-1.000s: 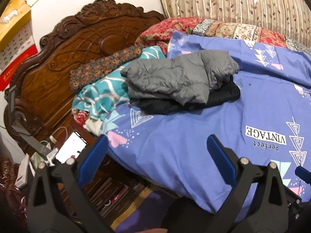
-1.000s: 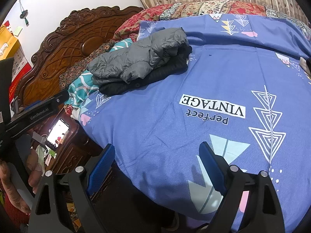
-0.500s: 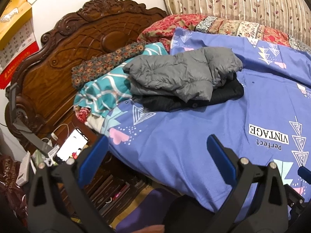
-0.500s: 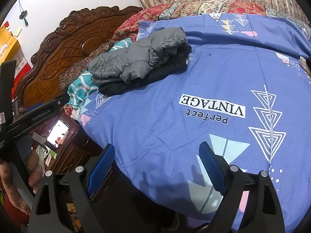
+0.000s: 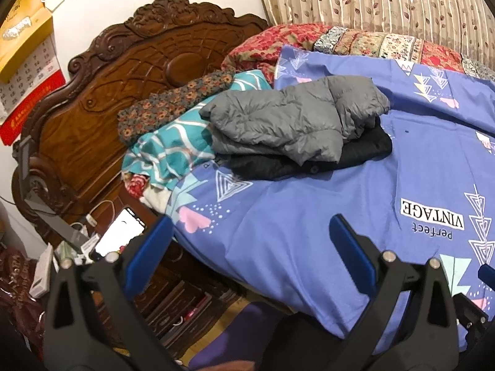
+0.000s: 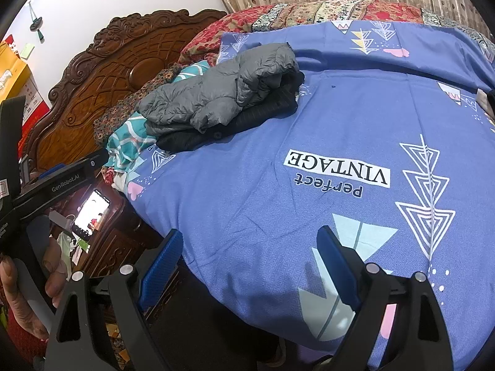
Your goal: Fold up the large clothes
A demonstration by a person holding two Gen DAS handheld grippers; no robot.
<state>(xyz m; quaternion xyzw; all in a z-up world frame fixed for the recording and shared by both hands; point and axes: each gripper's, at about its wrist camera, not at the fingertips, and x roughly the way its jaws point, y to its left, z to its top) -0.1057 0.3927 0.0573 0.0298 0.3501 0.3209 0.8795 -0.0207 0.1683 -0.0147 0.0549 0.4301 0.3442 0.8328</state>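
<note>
Both tongs, left and right, gape wide, holding nothing, off the bed edge. Grey jacket sits on a black garment near the headboard. Risk: slick padding slips a shallow pinch, or the grab drags both layers.

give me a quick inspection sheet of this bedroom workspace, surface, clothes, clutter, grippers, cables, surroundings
Surface: bed under a blue sheet printed "Perfect VINTAGE".
Job's things: grey jacket bunched on top of a black garment, near the pillows.
Clutter: teal pillow, floral cloth, lit phone on the bedside stand.
Grippers: left gripper and right gripper both open, holding nothing, at the bed's near edge.
Cables: white cable by the phone.
Surroundings: carved headboard, curtain, wall calendar.
</note>
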